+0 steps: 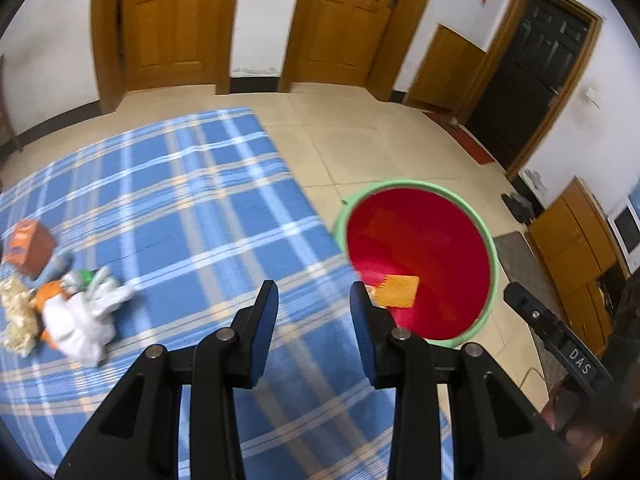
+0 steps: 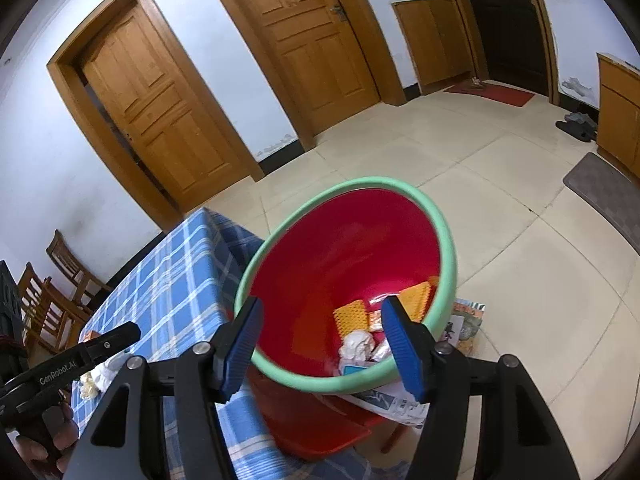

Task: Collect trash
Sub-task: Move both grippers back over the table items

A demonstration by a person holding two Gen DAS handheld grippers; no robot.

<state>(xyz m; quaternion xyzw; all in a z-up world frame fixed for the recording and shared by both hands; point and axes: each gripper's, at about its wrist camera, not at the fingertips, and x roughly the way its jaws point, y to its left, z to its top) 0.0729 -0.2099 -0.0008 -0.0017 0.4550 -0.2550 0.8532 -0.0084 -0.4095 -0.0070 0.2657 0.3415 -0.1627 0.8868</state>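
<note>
Left gripper wide, empty, above tablecloth; right gripper wide, empty, over bucket.

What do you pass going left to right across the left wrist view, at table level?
Orange box → pile of white tissue and wrappers → bare blue plaid tablecloth → red bin with green rim → grey floor mat → wooden cabinet.

Even indoor light, soft shadows; motion blur throughout; strong fisheye bending, dark vignetted corners.
</note>
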